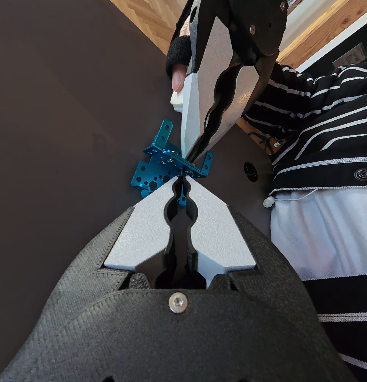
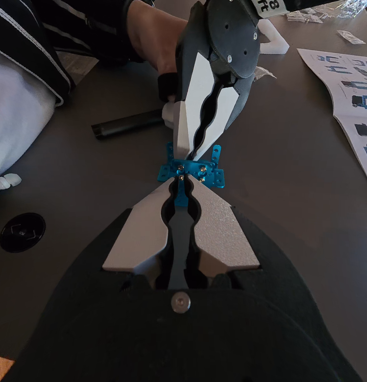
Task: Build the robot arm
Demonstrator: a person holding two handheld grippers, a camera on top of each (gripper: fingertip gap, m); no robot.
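Right now both my grippers pinch one blue bracket assembly (image 1: 170, 167), lifted clear of the dark table (image 1: 64, 103). My left gripper (image 1: 181, 179) is closed on the thin edge of a perforated blue plate at its 12 o'clock, only the very tips biting. My right gripper (image 1: 191, 159) comes down from 1 o'clock in the left wrist view, tips shut on the plate's far edge.

Seen from the right wrist, my right gripper (image 2: 181, 177) clamps a narrow blue tab beside small brass screws (image 2: 202, 169), and my left gripper (image 2: 192, 157) meets the assembly from 12 o'clock.

At 9 o'clock in that view lies a black cylinder (image 2: 126, 125); at 8 o'clock a round black cap (image 2: 22, 232) sits in the table; at 2 o'clock lies a printed instruction sheet (image 2: 344, 99), and beyond it at 1 o'clock crumpled clear wrappers (image 2: 350, 39).

My worry is the shallow grips: slick metal held only at the tips could pivot or slip if my hands twist unevenly, dropping the assembly. Pulling apart could also bend the thin tabs.
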